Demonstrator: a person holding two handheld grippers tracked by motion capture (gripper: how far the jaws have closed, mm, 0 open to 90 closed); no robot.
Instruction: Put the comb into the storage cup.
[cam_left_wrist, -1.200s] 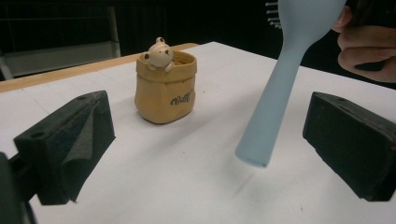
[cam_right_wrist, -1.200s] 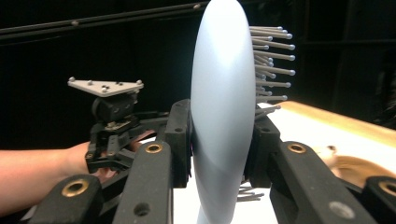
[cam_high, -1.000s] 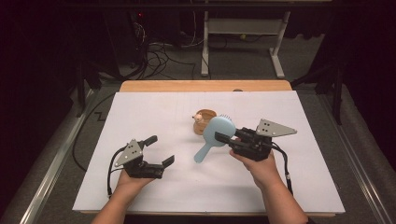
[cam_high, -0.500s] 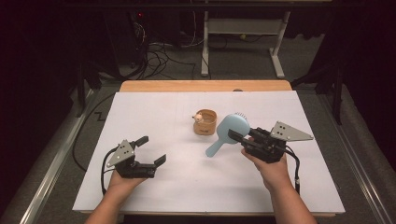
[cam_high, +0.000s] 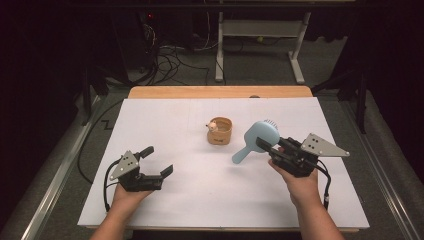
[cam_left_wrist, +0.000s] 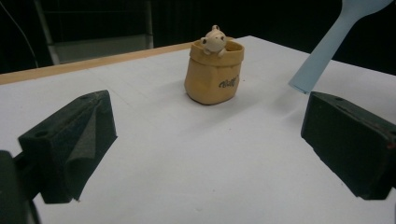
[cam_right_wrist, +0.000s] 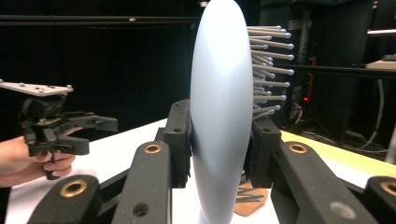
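Since a second ago, the right gripper (cam_high: 267, 146) has carried the blue hairbrush (cam_high: 256, 140) away from the little pot (cam_high: 220, 131), over toward 3 o'clock, and the pot's far rim is no longer covered. The left gripper (cam_high: 157, 161) has slid a bit toward 8 o'clock. Now the brush is up off the white table (cam_high: 200, 195), at about 4 o'clock from the pot, with a small gap between them. Its handle points down to 7 o'clock. The right jaws squeeze the round head of the brush from both sides, one on the smooth back and one on the bristle side. The left jaws are wide apart with nothing in them. The pot, with a tiny animal (cam_left_wrist: 214, 39) peeking out, sits near the middle of the table. There is lots of bare white table all around, and the near edge is just behind both hands. Both forearms come in from 6 o'clock, and both grippers point up toward 12 to 1 o'clock.
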